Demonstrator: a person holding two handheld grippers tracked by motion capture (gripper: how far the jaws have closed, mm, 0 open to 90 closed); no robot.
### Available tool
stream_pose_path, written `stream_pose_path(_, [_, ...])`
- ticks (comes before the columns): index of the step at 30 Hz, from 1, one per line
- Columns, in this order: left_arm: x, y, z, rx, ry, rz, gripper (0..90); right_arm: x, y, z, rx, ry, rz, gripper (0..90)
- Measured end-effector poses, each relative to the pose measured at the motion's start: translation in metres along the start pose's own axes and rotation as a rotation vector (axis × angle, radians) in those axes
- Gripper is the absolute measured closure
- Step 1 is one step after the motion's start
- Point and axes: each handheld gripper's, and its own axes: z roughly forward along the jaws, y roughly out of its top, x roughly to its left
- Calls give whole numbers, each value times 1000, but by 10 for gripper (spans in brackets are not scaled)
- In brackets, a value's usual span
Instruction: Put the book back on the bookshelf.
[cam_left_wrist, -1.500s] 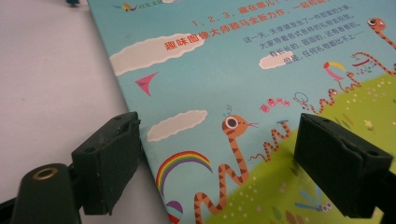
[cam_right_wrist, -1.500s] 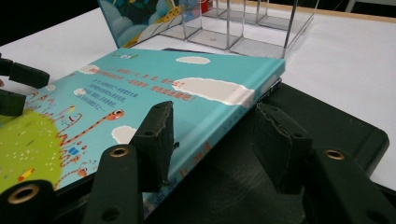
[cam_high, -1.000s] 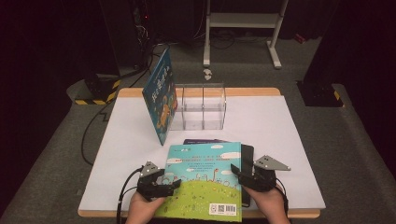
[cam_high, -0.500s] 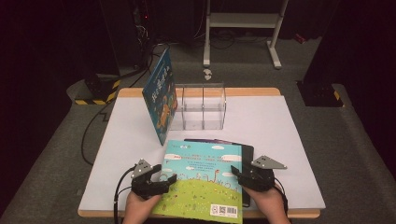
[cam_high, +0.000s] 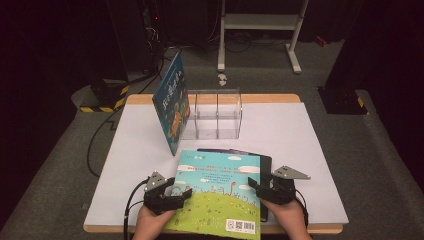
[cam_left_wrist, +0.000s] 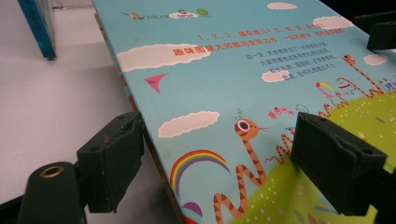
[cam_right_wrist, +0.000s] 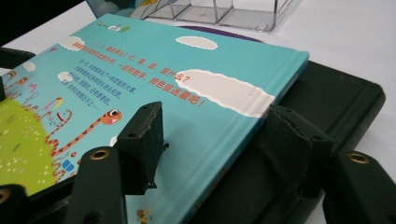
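Two grippers close in on a picture book at the table's near edge

The left gripper (cam_high: 169, 195) and right gripper (cam_high: 265, 188) straddle opposite side edges of the book (cam_high: 220, 192), which lies cover-up on a dark folder (cam_high: 266, 172) near the person's side; both sets of jaws stand open, one pad above the cover and one beside or below the edge, not yet pinching. A clean lift likely calls for both to bite the edges squarely and together, keeping the book level so it does not drag the folder. Beyond stand a clear rack (cam_high: 216, 114) and a second book (cam_high: 171, 102) leaning upright at its left end.
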Motion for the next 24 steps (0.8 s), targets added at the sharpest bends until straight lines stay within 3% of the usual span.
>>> stream_pose_path(7, [-6,1,7,17,-1,22,172,-2,3,-1,5,-45,-9,356])
stream_pose_path(12, [-15,1,15,-17,50,157,225,-7,6,1,-5,-54,-5,359])
stream_pose_path(13, [-17,1,16,-11,22,186,238,-7,7,2,-5,-54,-6,359])
stream_pose_path(14, [-20,2,17,-1,-40,157,377,-8,9,3,-5,-56,-9,359])
stream_pose_path(16, [-26,3,24,12,0,204,312,-9,12,5,2,-57,-10,359])
stream_pose_path(17, [-25,6,24,-3,24,197,261,-8,12,5,8,-60,-13,360])
stream_pose_path(19, [-19,14,17,-41,5,141,292,-8,12,5,16,-68,-26,355])
stream_pose_path(20, [-15,16,15,-43,16,124,297,-8,11,4,14,-64,-26,353])
stream_pose_path(23, [1,13,7,14,25,86,269,-10,9,0,22,-62,-19,331])
stream_pose_path(24, [4,10,4,32,13,56,247,-11,9,-1,25,-60,-15,327])
